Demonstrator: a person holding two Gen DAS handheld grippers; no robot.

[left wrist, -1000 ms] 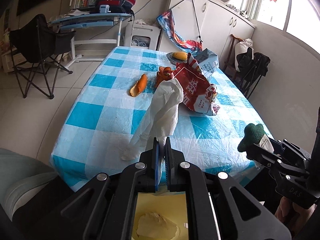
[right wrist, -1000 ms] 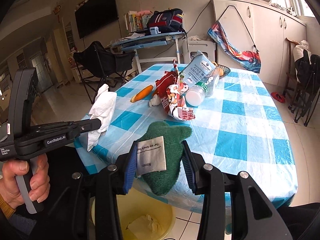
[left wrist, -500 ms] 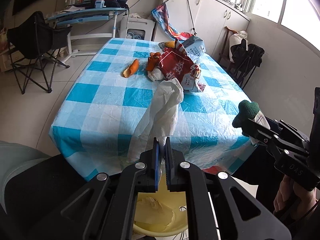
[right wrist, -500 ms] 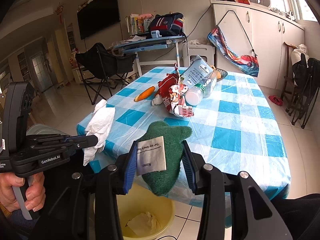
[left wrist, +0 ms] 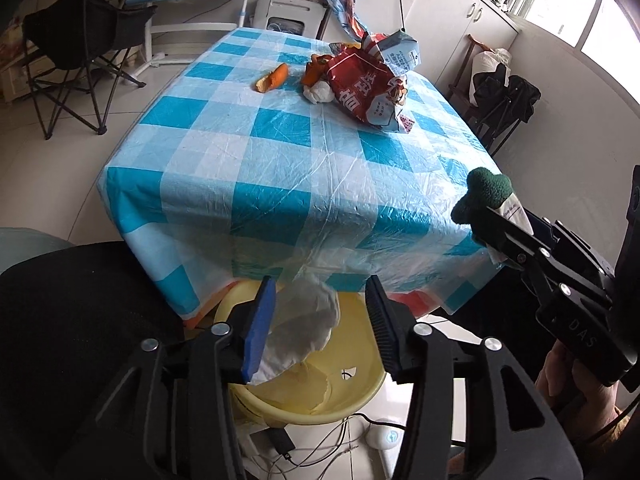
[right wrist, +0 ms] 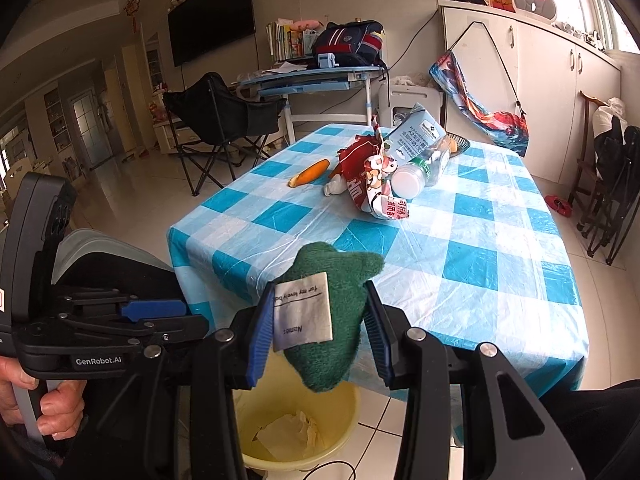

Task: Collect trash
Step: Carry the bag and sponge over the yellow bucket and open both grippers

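**Tissue released over bin; green toy held**

While the left gripper is seen at the bottom centre of the left wrist view, its jaws have just been opening and now stand apart. A white crumpled tissue lies in the gap close to the blue pad, though contact cannot be confirmed, and is blurred. It is placed directly over the yellow bin, which stands on the floor below the near table edge. More crumpled paper is seen inside the bin in the right wrist view.

The right gripper is recorded at the bottom centre of its own view, closed at medium width on a green plush toy bearing a white label. The same toy is visible at the right edge of the left wrist view, held out beside the table corner. The bin sits below it in the right wrist view.

On the table with the blue-and-white checked cloth, toward the upper centre of the left wrist frame, the remaining trash is noted: an orange peel, a red snack bag, a small white wad touching the bag, and a milk carton behind it. A plastic bottle lying beside the carton is visible in the right wrist view
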